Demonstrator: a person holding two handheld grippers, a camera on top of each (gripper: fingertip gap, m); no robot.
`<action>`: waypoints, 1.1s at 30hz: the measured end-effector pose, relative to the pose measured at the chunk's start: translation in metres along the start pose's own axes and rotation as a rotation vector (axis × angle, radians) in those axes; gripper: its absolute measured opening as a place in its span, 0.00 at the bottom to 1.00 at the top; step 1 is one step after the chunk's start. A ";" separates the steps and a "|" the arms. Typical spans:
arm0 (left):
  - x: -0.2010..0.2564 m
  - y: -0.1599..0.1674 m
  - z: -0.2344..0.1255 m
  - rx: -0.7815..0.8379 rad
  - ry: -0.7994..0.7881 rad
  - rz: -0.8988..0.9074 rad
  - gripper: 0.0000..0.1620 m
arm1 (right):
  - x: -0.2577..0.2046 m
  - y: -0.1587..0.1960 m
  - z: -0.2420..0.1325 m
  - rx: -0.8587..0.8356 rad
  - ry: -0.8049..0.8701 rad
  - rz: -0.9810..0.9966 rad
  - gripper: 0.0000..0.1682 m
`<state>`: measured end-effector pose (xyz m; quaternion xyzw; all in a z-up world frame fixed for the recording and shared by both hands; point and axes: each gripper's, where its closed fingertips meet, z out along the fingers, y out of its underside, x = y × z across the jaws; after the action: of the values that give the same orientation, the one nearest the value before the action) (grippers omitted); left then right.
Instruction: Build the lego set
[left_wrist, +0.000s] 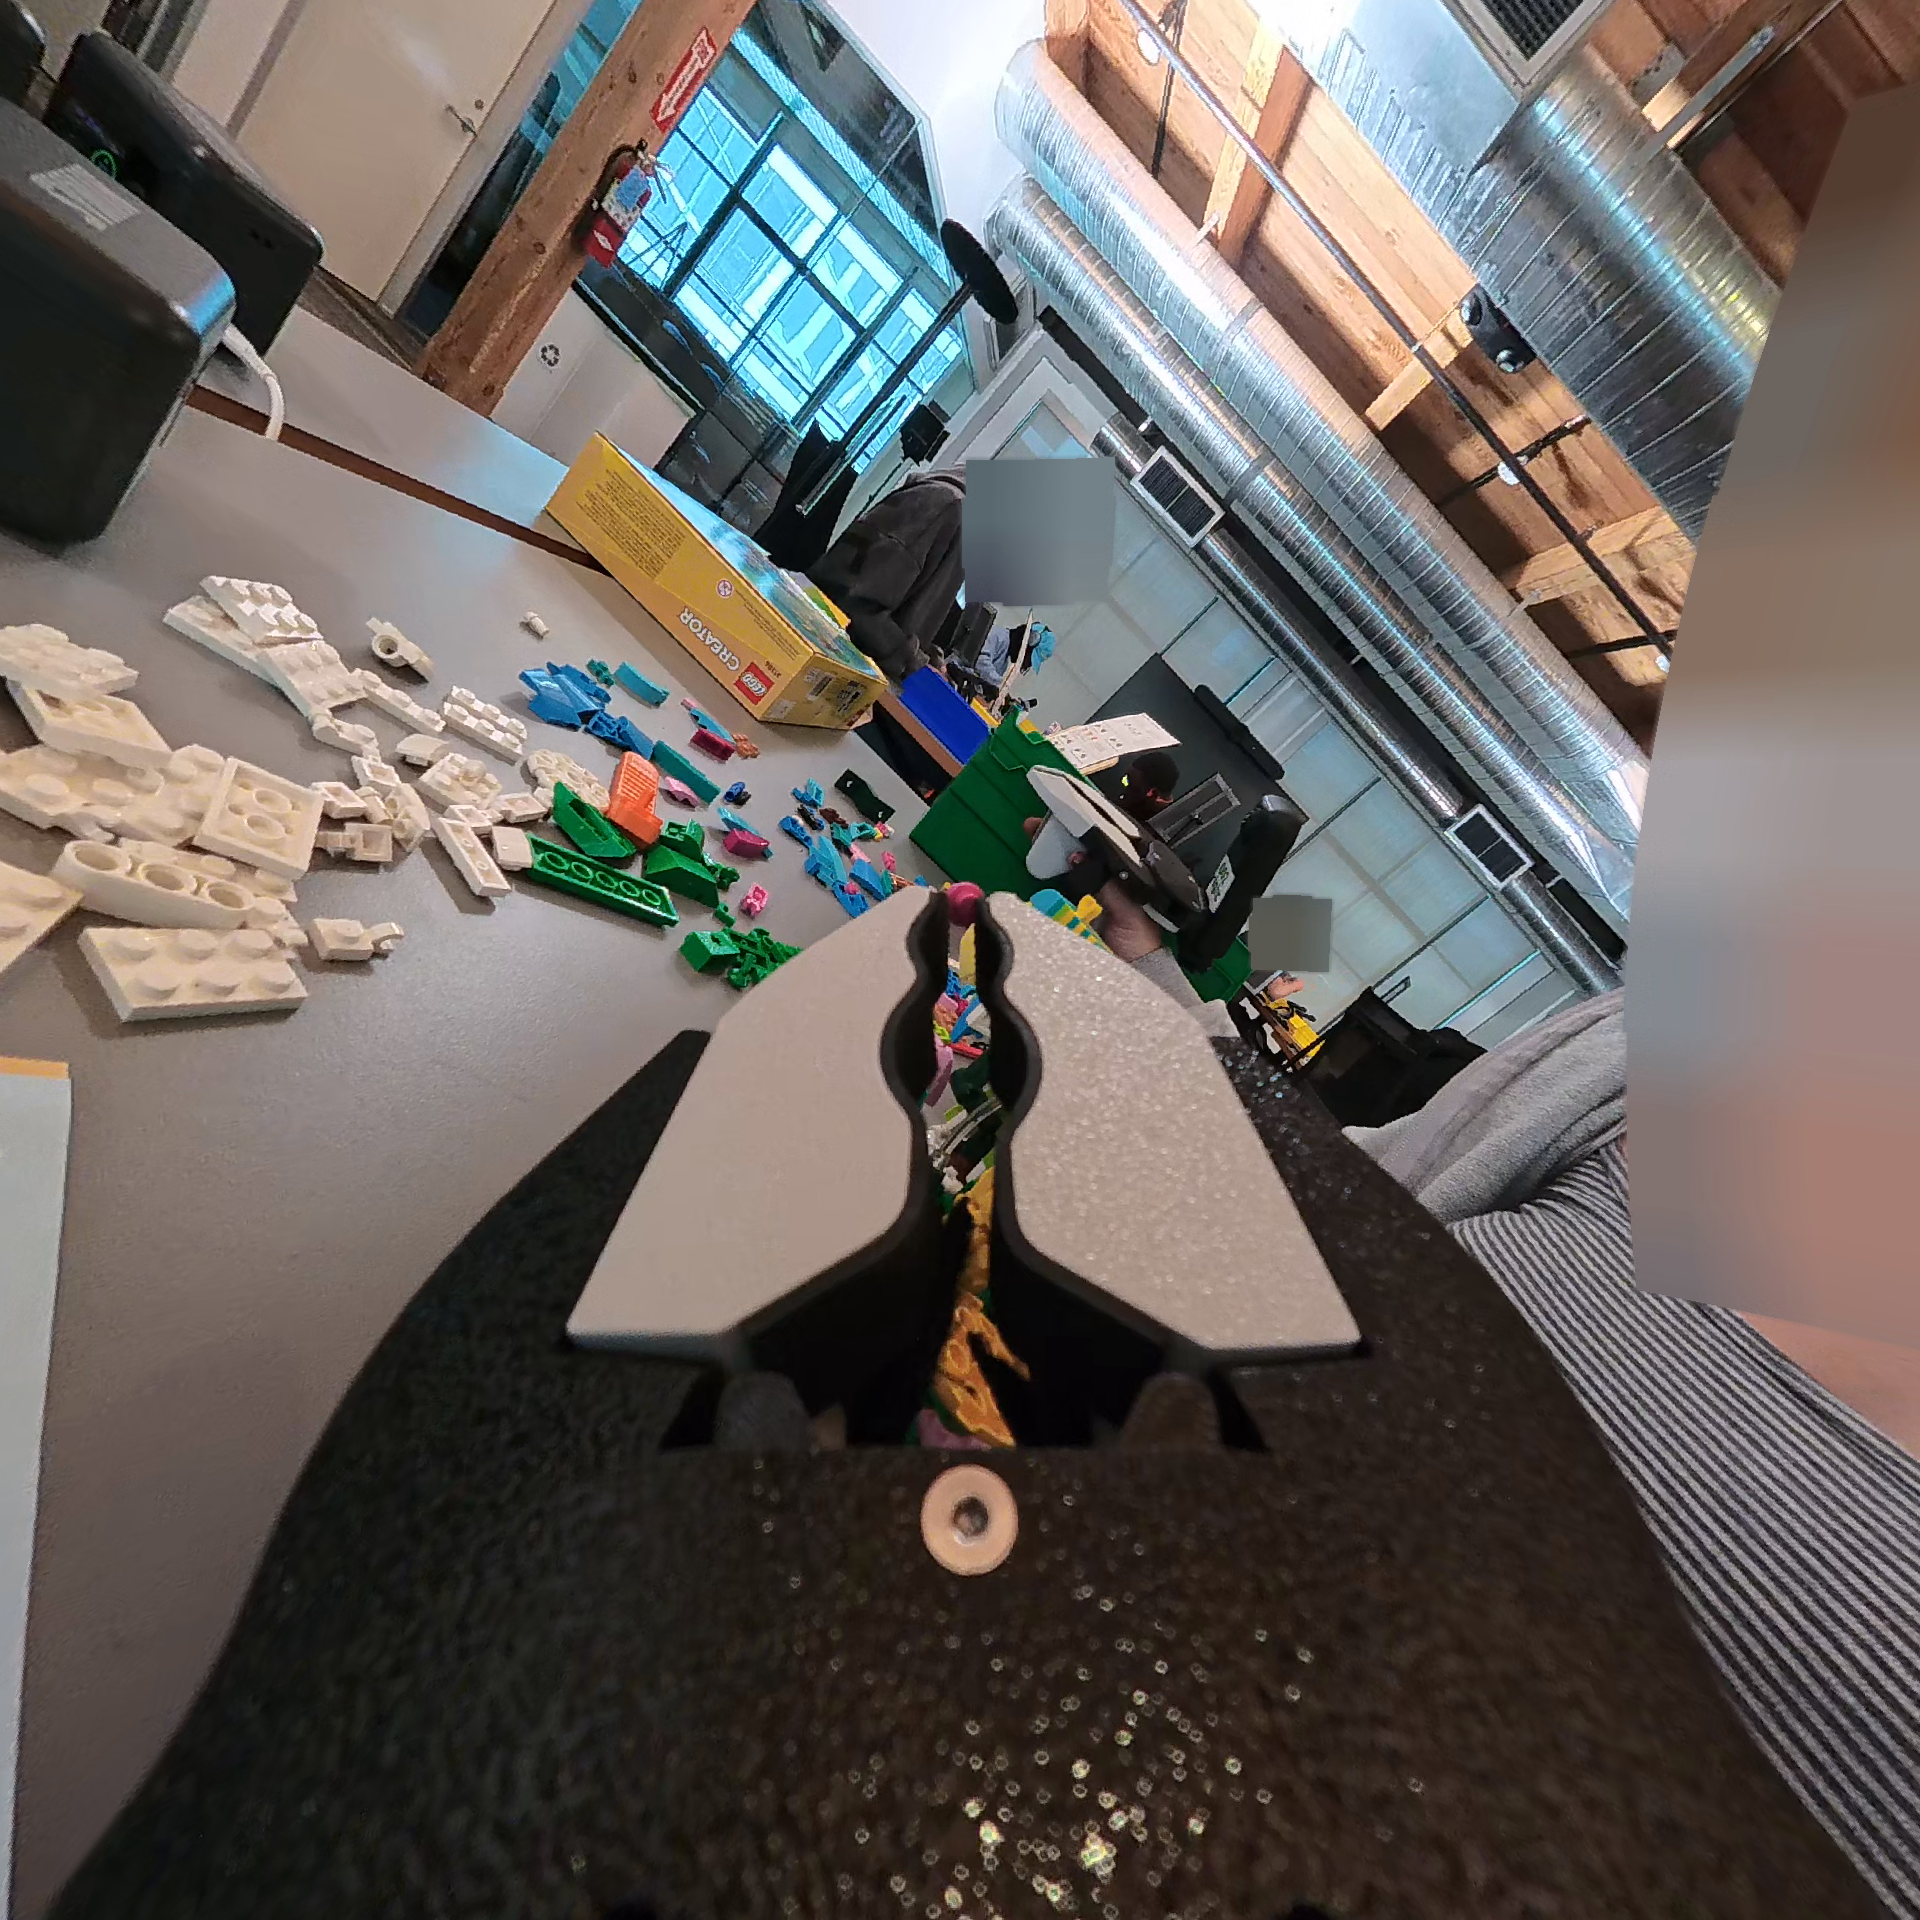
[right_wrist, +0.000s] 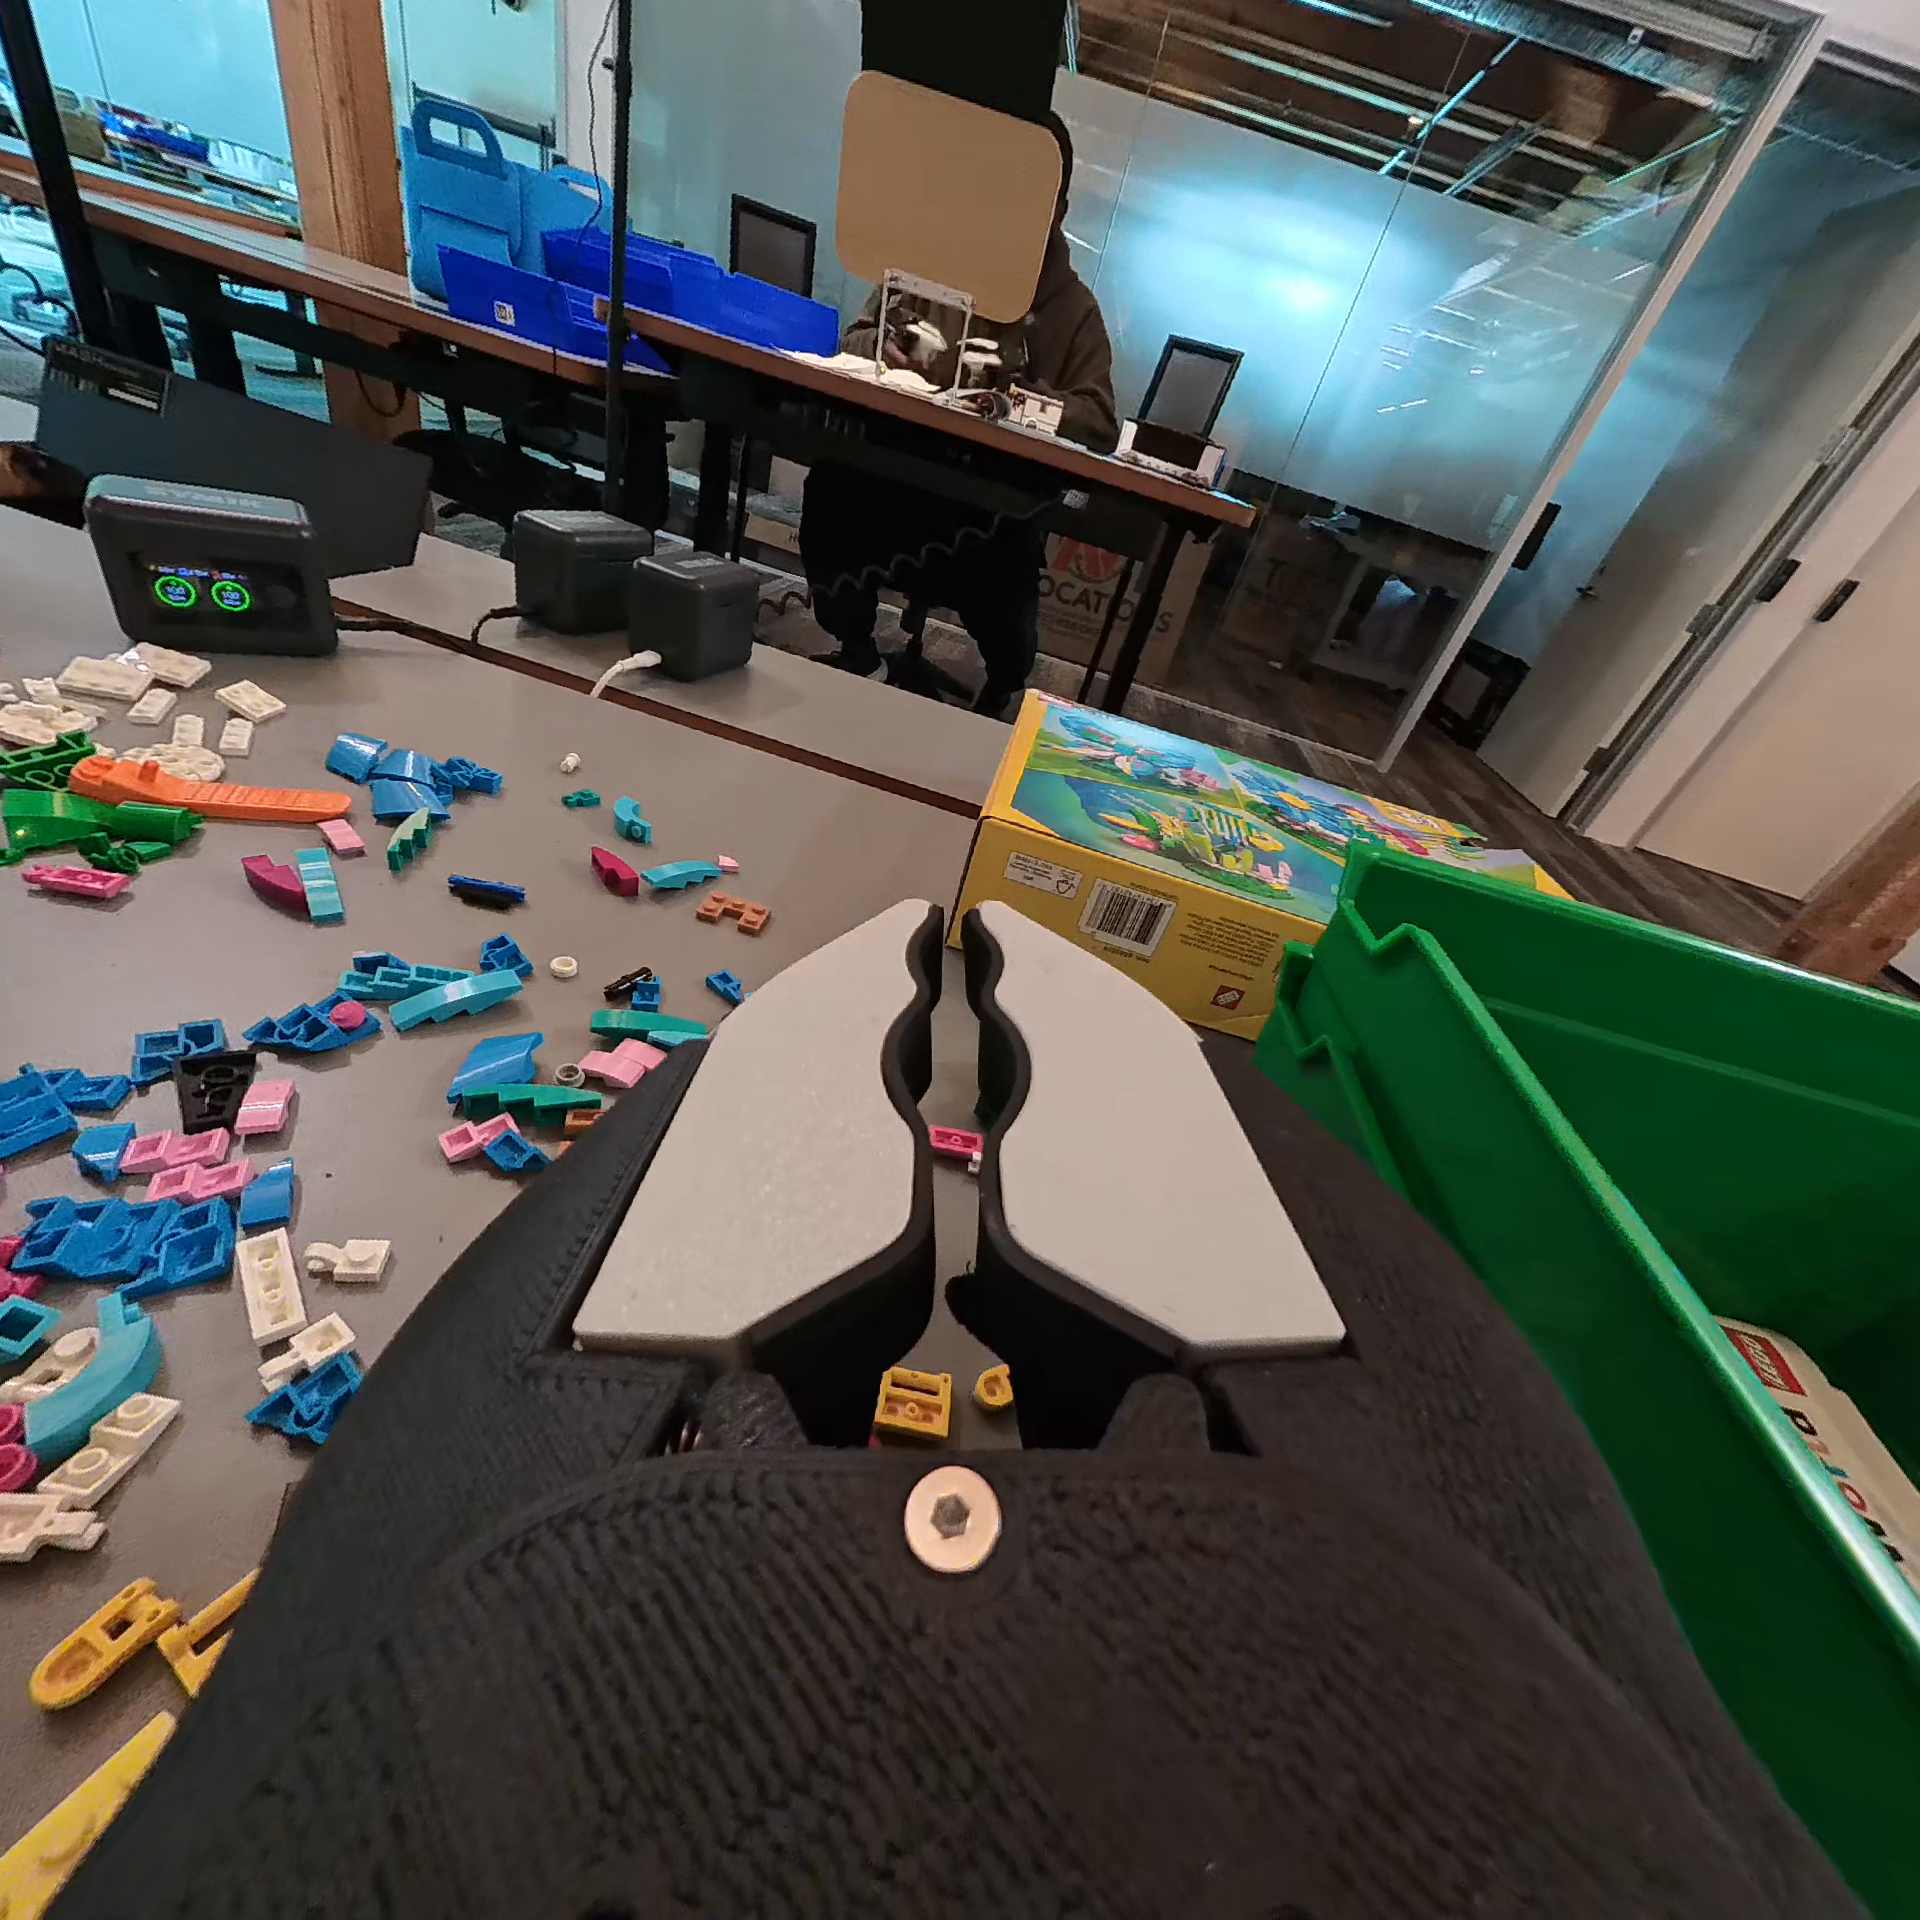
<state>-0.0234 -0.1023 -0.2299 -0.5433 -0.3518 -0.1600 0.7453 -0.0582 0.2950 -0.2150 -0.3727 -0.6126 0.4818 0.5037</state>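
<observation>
**brickfan:** Left wrist view first — the left gripper has its jaws nearly together, pinching a small magenta round piece right at the tips. It's tilted up over the grey table. White lego plates sit in a heap off to the left, green pieces and an orange brick separator beside them, blue bits further back, near the yellow lego box.

**studcount:** And the right wrist view?

**brickfan:** The right gripper shows just a slim gap between the jaws, nothing in it. Through the gap a pink plate lies on the table, with yellow pieces nearer the camera. Loose blue pieces, pink, teal and white ones, are scattered left of it — the separator too. The box is just ahead, and a green bin is touching it on the right.
</observation>
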 end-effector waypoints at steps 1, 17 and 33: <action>0.000 0.000 0.000 0.000 0.000 0.000 0.02 | 0.000 0.000 0.000 0.000 -0.001 -0.001 0.01; 0.000 0.000 0.000 0.001 0.000 -0.001 0.02 | -0.005 0.004 0.003 -0.023 -0.018 -0.022 0.02; 0.000 0.000 0.000 0.002 0.002 -0.003 0.02 | -0.008 0.008 0.005 -0.044 -0.025 -0.042 0.02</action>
<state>-0.0236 -0.1026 -0.2295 -0.5418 -0.3521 -0.1612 0.7460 -0.0613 0.2887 -0.2252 -0.3645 -0.6370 0.4622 0.4976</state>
